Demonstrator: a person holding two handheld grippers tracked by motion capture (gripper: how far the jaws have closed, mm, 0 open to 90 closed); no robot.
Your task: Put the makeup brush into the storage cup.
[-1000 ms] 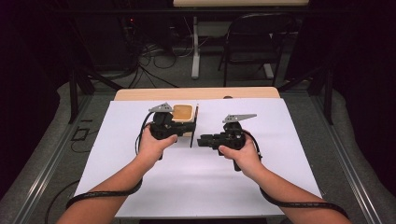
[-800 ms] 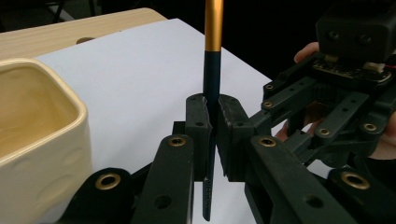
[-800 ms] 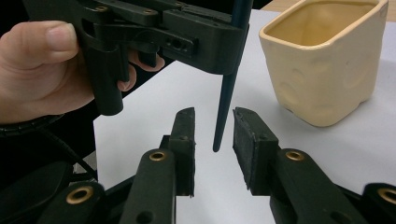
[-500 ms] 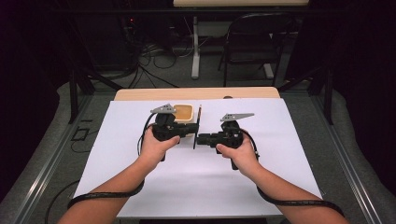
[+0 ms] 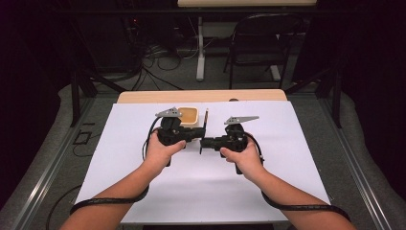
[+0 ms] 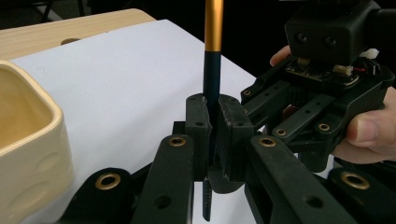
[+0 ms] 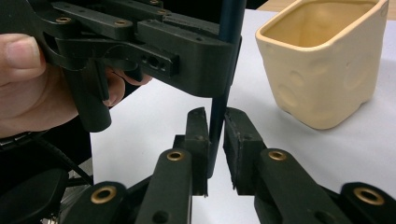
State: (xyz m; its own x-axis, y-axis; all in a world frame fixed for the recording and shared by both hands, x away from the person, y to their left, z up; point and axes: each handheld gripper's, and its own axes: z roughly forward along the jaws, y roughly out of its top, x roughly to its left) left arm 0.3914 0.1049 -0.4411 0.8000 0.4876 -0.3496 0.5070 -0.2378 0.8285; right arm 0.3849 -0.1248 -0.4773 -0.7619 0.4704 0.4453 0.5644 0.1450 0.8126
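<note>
A dark blue pen (image 5: pixel 206 120) with a gold upper part (image 6: pixel 214 28) stands upright just above the white sheet. My left gripper (image 5: pixel 202 135) (image 6: pixel 212 135) is shut on its lower shaft. My right gripper (image 5: pixel 205 143) (image 7: pixel 215 135) comes in from the right, lower down. Its jaws stand close on either side of the pen's tapered lower end (image 7: pixel 215 130), with a thin gap showing beside it. A cream ceramic cup (image 5: pixel 189 116) (image 7: pixel 322 70) with a square mouth stands upright just behind the left gripper, nothing visible inside.
A white sheet (image 5: pixel 287 143) covers most of the wooden table (image 5: pixel 143 97). The cup's wall (image 6: pixel 28 140) is close to the left gripper's left side. Chairs and cables lie on the floor beyond the table's far edge.
My right gripper has slid left until its jaws are around the pen's lower end. The left gripper has kept the pen upright in nearly the same place.
</note>
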